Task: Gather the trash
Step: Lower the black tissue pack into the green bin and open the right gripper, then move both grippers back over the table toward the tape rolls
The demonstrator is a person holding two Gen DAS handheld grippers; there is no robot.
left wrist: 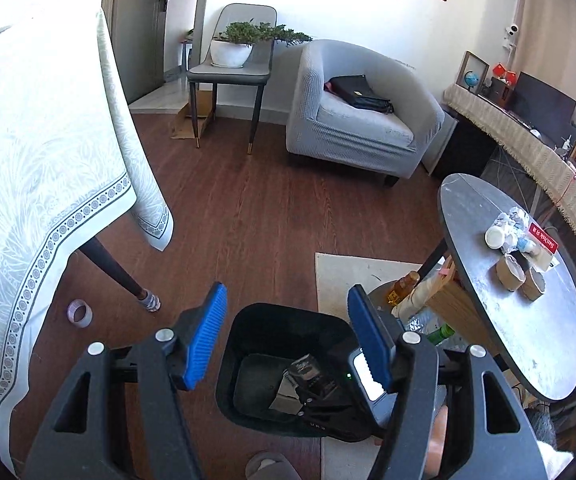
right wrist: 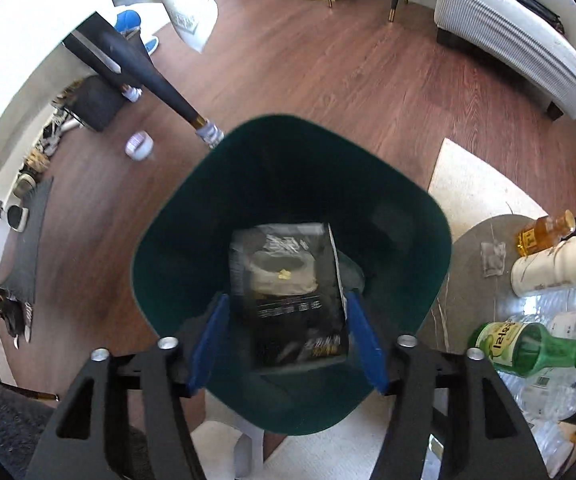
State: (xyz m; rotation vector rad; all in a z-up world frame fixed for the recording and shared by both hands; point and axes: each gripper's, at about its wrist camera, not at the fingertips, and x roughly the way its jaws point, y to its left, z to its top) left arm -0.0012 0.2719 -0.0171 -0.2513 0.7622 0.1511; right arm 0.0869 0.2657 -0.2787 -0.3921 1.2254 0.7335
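A black bin (left wrist: pixel 247 324) stands on the wood floor. In the right wrist view its dark green inside (right wrist: pixel 191 232) fills the middle. My right gripper (right wrist: pixel 286 295) points down into it, open. A blurred black packet (right wrist: pixel 292 304) sits loose between the blue fingers (right wrist: pixel 207 344), and the left one stands clear of it. The same packet (left wrist: pixel 308 372) shows inside the bin from the left wrist view. My left gripper (left wrist: pixel 286 292) hangs open above the bin's near rim, empty. On the round dark table (left wrist: pixel 528 352) lie cardboard rolls (left wrist: pixel 510 272), a white cup (left wrist: pixel 496 236), crumpled paper (left wrist: pixel 512 216) and a red packet (left wrist: pixel 544 238).
A tape roll (left wrist: pixel 79 312) lies on the floor by the leg (left wrist: pixel 115 268) of the cloth-covered table (left wrist: pixel 27 160). Under the round table stand a green bottle (right wrist: pixel 528 348), an amber bottle (right wrist: pixel 544 232) and clear bottles. A grey armchair (left wrist: pixel 360 120) and a pale rug (right wrist: pixel 480 184) lie beyond.
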